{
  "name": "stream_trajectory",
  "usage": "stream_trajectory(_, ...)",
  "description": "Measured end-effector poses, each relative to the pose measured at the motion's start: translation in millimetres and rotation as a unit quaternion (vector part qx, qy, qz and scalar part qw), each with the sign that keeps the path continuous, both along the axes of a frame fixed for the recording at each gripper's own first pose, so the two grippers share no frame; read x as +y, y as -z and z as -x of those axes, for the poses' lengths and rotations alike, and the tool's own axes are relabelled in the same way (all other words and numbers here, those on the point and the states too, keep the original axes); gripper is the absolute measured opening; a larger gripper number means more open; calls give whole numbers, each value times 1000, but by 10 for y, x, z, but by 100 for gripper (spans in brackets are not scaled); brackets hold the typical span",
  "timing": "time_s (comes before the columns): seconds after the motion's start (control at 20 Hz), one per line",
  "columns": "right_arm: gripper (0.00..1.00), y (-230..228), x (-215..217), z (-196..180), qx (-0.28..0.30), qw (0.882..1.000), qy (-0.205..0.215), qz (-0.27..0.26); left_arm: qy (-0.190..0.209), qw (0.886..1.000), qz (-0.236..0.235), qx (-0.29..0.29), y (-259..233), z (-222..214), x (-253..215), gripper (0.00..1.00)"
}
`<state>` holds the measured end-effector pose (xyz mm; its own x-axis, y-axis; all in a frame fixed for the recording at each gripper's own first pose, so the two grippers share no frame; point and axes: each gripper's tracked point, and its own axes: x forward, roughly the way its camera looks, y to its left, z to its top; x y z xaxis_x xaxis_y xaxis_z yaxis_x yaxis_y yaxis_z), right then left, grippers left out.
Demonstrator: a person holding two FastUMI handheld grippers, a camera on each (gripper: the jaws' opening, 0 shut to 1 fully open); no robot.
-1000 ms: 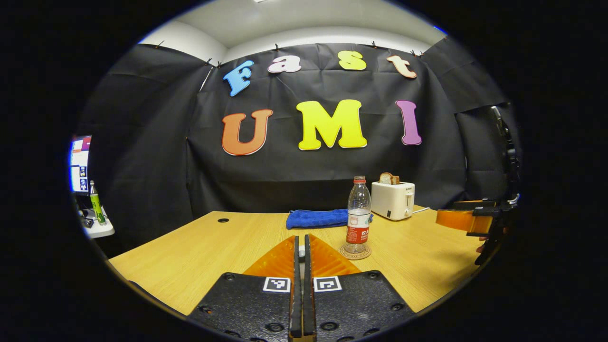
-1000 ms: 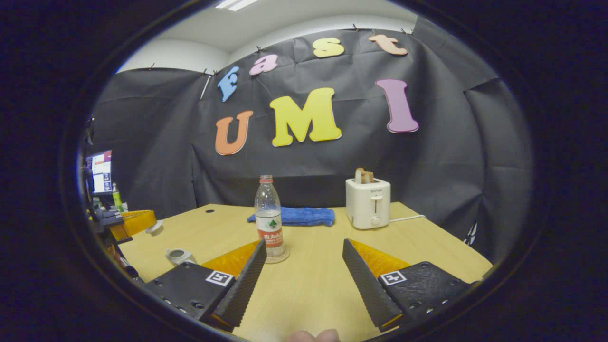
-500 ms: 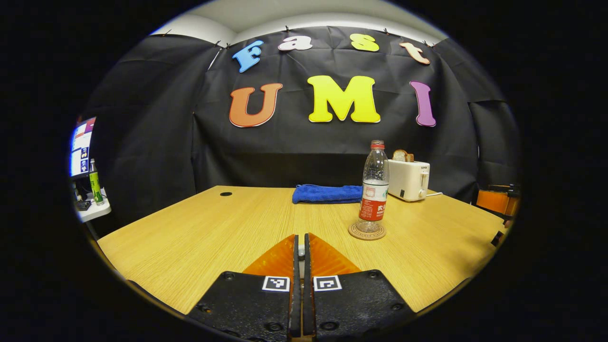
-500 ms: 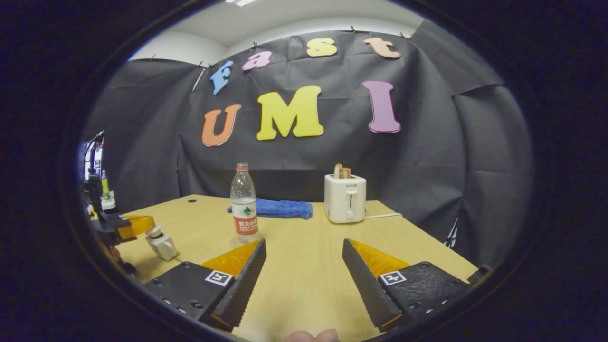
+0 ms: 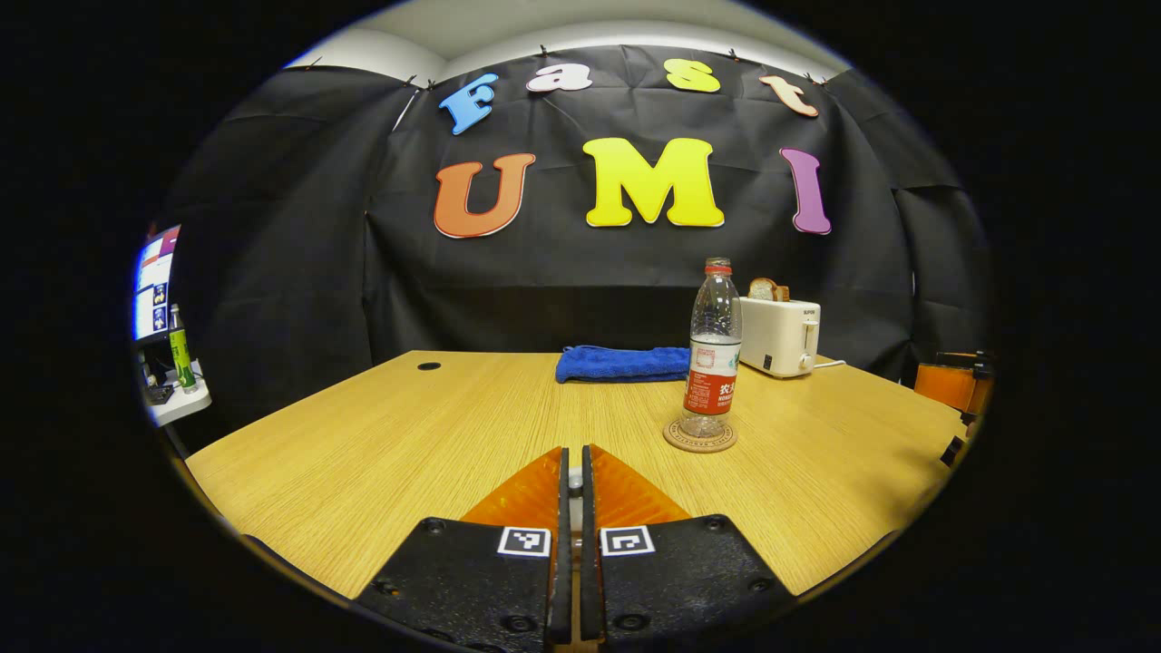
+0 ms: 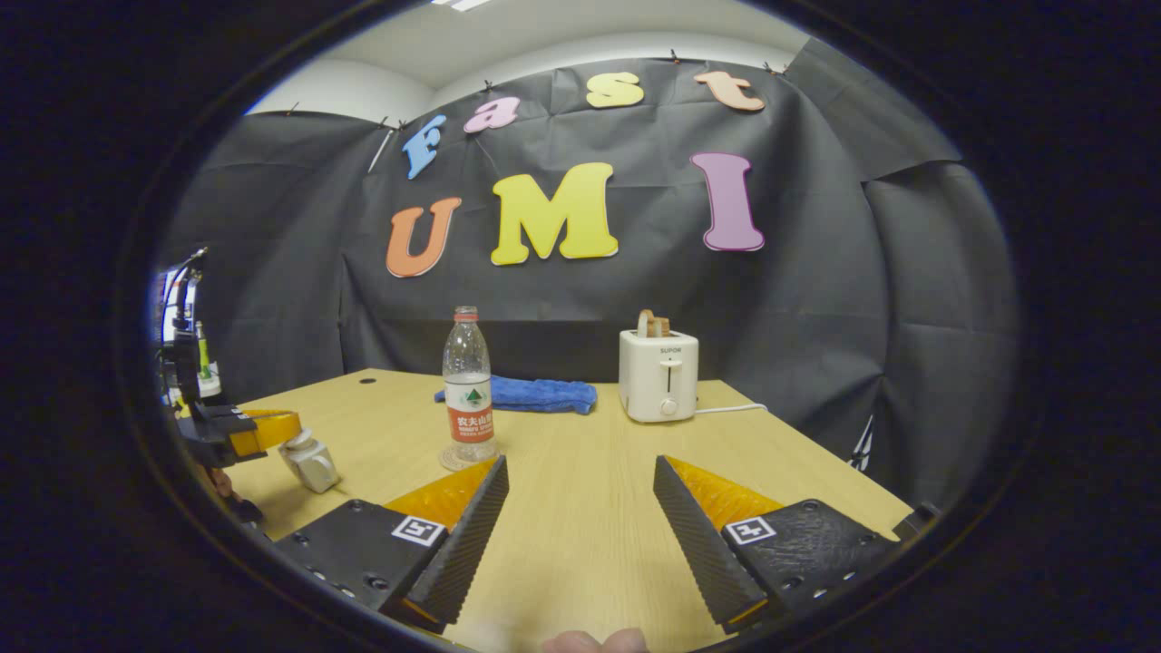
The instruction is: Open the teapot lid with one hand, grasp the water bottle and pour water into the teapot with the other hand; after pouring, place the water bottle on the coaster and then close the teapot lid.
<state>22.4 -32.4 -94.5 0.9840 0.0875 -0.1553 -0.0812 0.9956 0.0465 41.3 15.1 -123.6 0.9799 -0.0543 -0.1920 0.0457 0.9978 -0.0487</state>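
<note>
A clear water bottle (image 5: 712, 349) (image 6: 469, 390) with a red label stands upright on a round coaster (image 5: 698, 438) mid-table. My left gripper (image 5: 570, 472) is shut, with a small pale knob pinched between its fingers. In the right gripper view that left gripper (image 6: 238, 430) sits at the far left, its tips at the lid of a small silver teapot (image 6: 310, 462). The lid rests on the pot. My right gripper (image 6: 580, 494) is open and holds nothing. It hovers low over the table, to the right of the bottle and nearer than it.
A white toaster (image 5: 778, 337) (image 6: 659, 387) holding bread and a folded blue cloth (image 5: 621, 363) (image 6: 535, 394) lie at the table's (image 5: 408, 435) back. A monitor (image 5: 154, 281) and a green bottle (image 5: 181, 354) stand off the table's left. A fingertip (image 6: 594, 642) shows at the bottom edge.
One second ago the lid hung above the uncovered teapot; the left gripper has lowered it onto the pot. The right gripper has shifted slightly, so the bottle sits farther left.
</note>
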Motion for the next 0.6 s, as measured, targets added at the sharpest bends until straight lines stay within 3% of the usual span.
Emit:
stream_trajectory(0.4, 94, -67, -1, 47, -11, 1000, 2, 0, -6, 1000, 4, 22, 80, -14, 28, 13)
stream_trajectory(0.45, 94, -80, 16, 49, -13, 1000, 1, 0, -8, 1000, 5, 23, 77, -4, 32, 24)
stream_trajectory(0.55, 94, -102, 64, 51, -16, 1000, -2, -1, -28, 1000, 7, 12, -9, 24, 100, 67)
stream_trajectory(0.6, 94, -116, 92, 43, -18, 1000, -4, -2, -45, 999, 6, 3, -126, 41, 169, 82)
